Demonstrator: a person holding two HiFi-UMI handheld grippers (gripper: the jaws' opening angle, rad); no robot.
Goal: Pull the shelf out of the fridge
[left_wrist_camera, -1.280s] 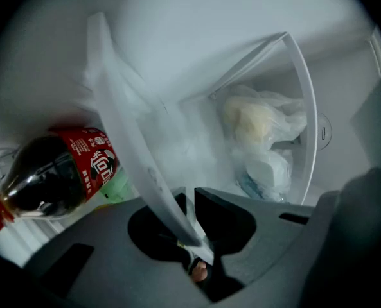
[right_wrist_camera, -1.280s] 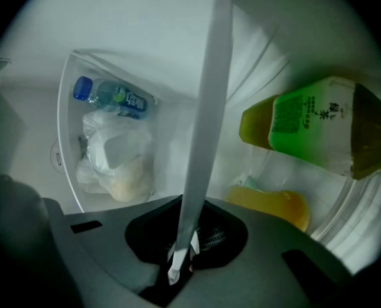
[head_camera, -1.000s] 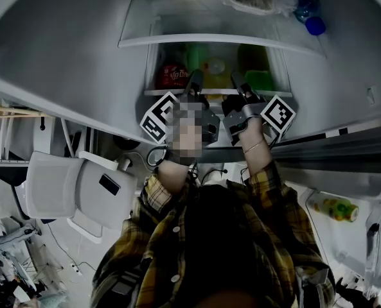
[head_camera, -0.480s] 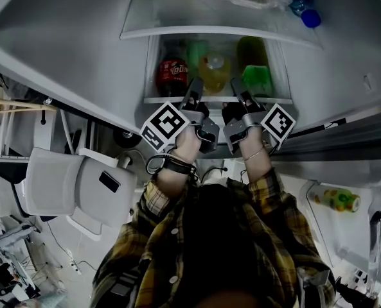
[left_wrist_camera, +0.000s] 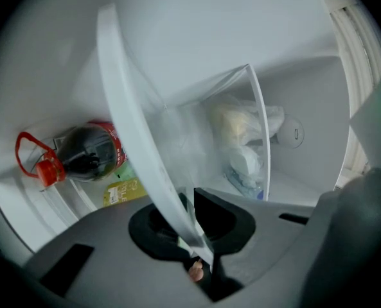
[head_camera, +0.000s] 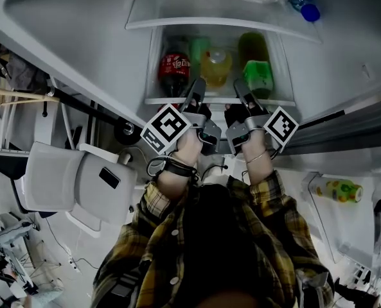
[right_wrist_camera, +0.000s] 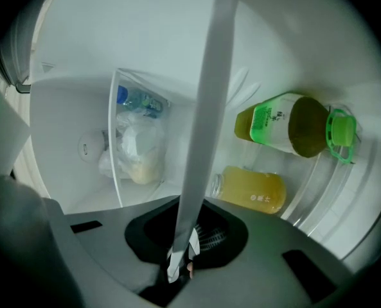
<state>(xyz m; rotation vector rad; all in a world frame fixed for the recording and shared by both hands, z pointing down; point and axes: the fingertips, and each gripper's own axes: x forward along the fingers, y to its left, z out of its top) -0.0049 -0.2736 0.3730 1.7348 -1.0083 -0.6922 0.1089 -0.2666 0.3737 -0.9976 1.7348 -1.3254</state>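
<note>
The left hand-held gripper and the right hand-held gripper are each nearly closed, pinching the thin front edge of the shelf, which sits level in the fridge. Such a narrow bite could slip off the smooth edge. Uneven pulling could jam the shelf in its rails. Once it comes free, it could tip above the bottles.
</note>
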